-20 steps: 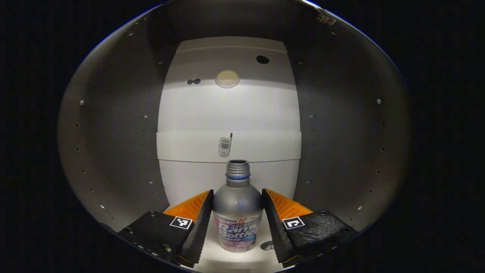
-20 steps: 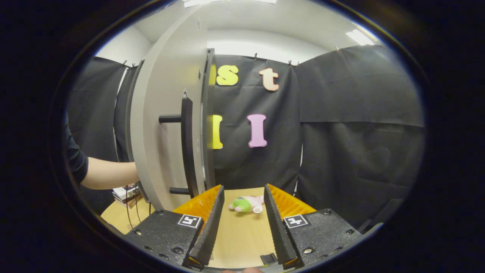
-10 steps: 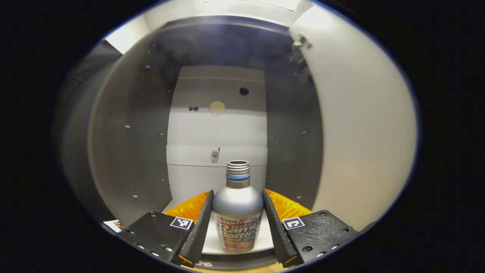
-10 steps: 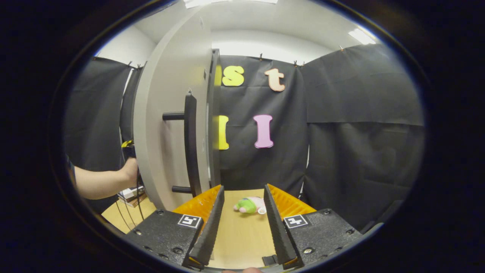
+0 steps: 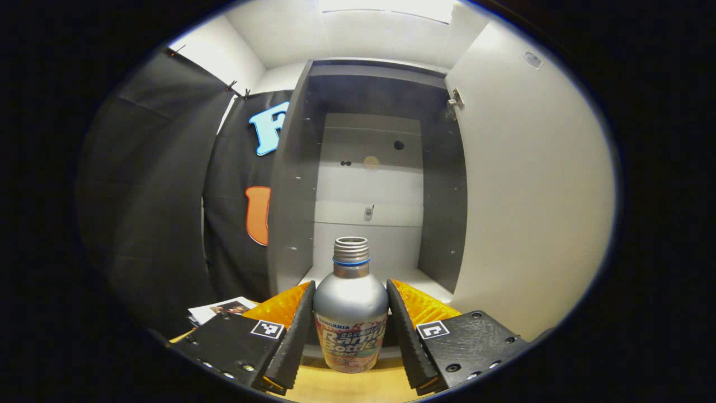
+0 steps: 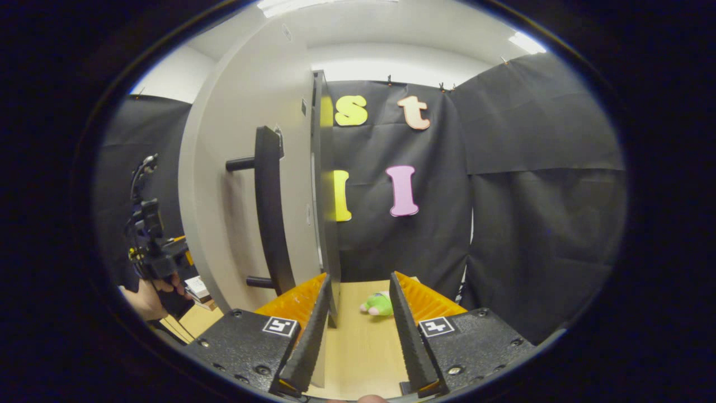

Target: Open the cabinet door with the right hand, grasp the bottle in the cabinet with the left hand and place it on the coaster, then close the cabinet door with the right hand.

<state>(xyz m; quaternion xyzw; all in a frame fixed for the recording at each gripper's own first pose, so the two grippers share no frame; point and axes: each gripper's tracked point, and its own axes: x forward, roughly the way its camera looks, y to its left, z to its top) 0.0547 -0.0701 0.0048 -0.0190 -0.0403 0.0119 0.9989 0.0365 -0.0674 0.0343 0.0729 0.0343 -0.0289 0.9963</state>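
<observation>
While the left gripper (image 5: 349, 330) clamps the uncapped aluminium bottle (image 5: 351, 313), the cabinet (image 5: 369, 184) stands beyond it. Right gripper (image 6: 358, 330) is spread, grasping nothing, beside the open cabinet door (image 6: 246, 184).

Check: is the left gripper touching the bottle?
Touching. In the left gripper view, both fingers of the left gripper press the bottle with no gap.
</observation>
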